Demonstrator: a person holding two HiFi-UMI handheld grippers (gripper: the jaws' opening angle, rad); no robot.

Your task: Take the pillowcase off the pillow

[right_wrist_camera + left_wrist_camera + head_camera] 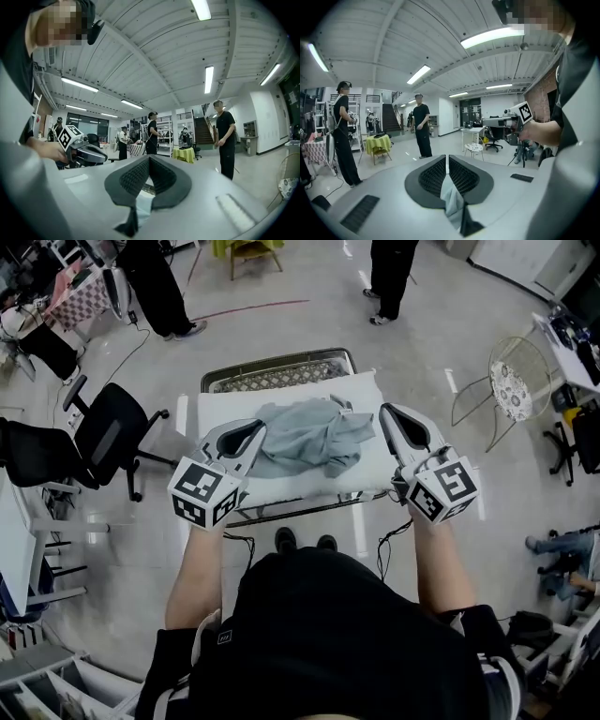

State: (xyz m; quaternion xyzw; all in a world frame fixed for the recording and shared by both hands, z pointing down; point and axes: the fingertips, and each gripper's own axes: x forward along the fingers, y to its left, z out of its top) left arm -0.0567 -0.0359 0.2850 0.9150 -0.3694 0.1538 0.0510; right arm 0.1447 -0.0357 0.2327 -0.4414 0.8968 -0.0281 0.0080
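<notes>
The step in hand looks like the pull-off itself. The crumpled grey-blue cloth pillowcase (309, 437) lies bunched on the middle of the white rectangular pillow (217, 416), which rests flat on a small metal-framed counter (281, 509) in front of the person.

The left gripper (256, 427) reaches in at the left edge of the bunch. Its jaws are pressed together on a fold of the grey-blue cloth, which hangs down between the pads in the left gripper view. The right gripper (386, 412) meets the bunch at its right edge. Its jaws are closed too, with what looks like a thin strip of the same pale cloth pinched low between them.

Most of the pillow shows bare on the left, near and far sides, so the case seems largely worked off. Whether any corner of the pillow is inside it cannot be told, because the folds hide that.

The next move probably calls for lifting both pinches together, up and away from the pillow. If the pillow rises with the cloth, a corner is caught and needs shaking free.
</notes>
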